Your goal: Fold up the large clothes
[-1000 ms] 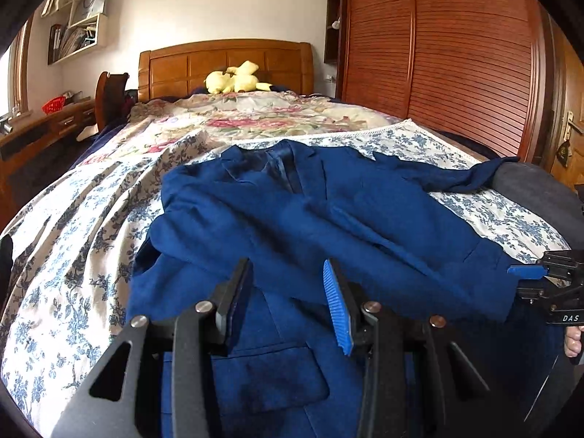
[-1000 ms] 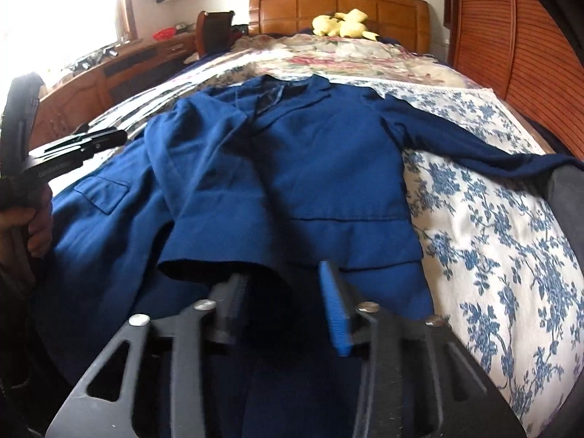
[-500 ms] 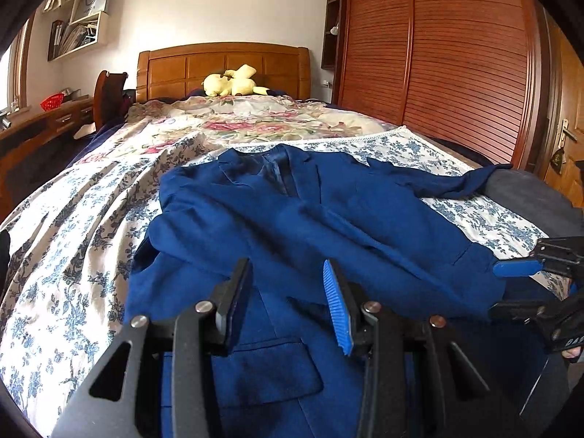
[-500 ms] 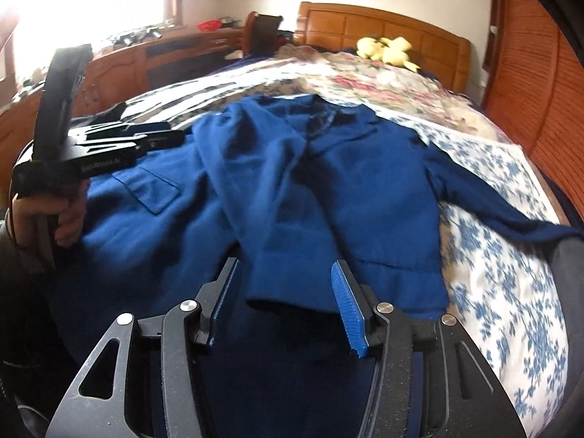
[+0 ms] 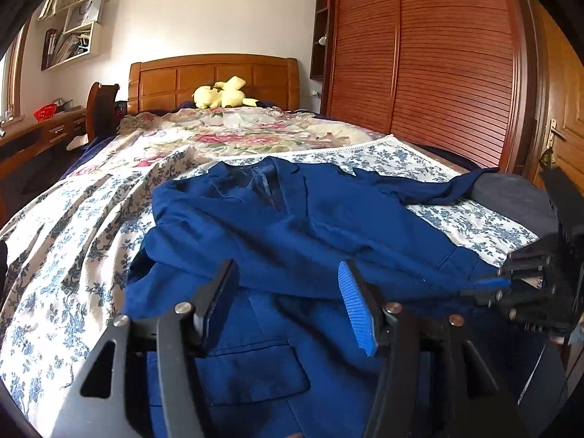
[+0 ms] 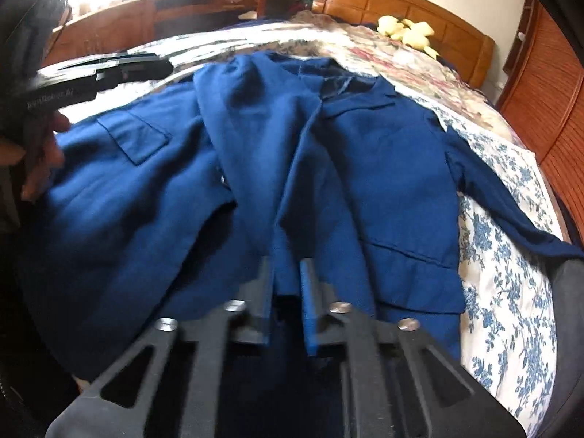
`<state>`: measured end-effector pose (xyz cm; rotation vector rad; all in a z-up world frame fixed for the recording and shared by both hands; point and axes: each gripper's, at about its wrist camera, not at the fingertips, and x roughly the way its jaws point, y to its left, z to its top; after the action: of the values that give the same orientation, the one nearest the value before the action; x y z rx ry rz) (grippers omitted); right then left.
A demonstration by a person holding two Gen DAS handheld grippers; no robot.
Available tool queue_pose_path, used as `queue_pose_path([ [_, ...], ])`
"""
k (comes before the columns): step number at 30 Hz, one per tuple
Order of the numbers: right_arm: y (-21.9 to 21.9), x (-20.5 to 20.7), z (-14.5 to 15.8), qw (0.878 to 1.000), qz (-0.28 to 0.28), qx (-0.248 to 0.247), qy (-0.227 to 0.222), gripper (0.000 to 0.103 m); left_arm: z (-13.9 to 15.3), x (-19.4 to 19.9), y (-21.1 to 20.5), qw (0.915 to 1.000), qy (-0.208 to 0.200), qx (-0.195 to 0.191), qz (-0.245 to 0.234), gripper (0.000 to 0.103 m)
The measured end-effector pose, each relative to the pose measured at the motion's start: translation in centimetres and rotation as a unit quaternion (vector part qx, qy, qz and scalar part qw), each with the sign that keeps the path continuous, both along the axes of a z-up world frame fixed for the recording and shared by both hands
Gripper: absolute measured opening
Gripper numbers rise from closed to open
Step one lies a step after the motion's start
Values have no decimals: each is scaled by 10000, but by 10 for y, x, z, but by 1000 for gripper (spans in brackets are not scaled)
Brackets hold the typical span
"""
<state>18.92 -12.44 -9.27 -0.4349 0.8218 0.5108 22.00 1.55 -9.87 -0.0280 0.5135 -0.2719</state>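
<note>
- A blue jacket (image 5: pixel 292 226) lies spread front-up on the bed (image 5: pixel 73 241), collar toward the far headboard (image 5: pixel 213 76) and hem at the near edge.
- One sleeve is folded across the chest; the other sleeve (image 6: pixel 511 215) trails off to the right over the floral bedspread.
- The right gripper (image 6: pixel 286 281) is closed on the jacket's near hem, a fold of blue cloth pinched between its narrow-set fingers.
- The left gripper (image 5: pixel 288 292) hovers over the jacket's near left part, above the flap pocket (image 5: pixel 255 372); its jaws are opening and nothing sits between the pads.
- A hand (image 6: pixel 36 153) grips the left tool's handle at the left edge of the right wrist view.
- A yellow plush toy (image 5: pixel 222 96) rests by the headboard, and a wooden wardrobe (image 5: pixel 438 65) stands on the right.
</note>
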Motion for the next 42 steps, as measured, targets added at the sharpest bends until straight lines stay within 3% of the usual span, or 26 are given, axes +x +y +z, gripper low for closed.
queue_pose_path([
  [9,-34,25,39,9971,-453,597,-144,5,-3,2,-12,9999,13,105,-71,57],
  [15,-53,45,44,9930,-1035,276,-494,5,-2,4,-21,9998,30,62,-193,57],
  [18,-63,52,43,9887,-1338,147,-658,16,-3,4,-24,9997,38,41,-224,57],
  [20,-68,53,41,9883,-1375,248,-611,33,-4,5,-26,9997,54,23,-243,57],
  [22,-68,54,36,9894,-1308,372,-511,37,-6,5,-28,9996,84,12,-263,57],
  [32,-63,75,-17,9925,-1113,385,334,39,-12,8,-31,9995,177,26,-249,57],
  [34,-66,79,-25,9915,-1096,489,502,44,-12,9,-31,9995,186,34,-246,57],
  [42,-63,73,-18,9929,-1050,360,418,45,-15,10,-33,9994,209,92,-247,57],
])
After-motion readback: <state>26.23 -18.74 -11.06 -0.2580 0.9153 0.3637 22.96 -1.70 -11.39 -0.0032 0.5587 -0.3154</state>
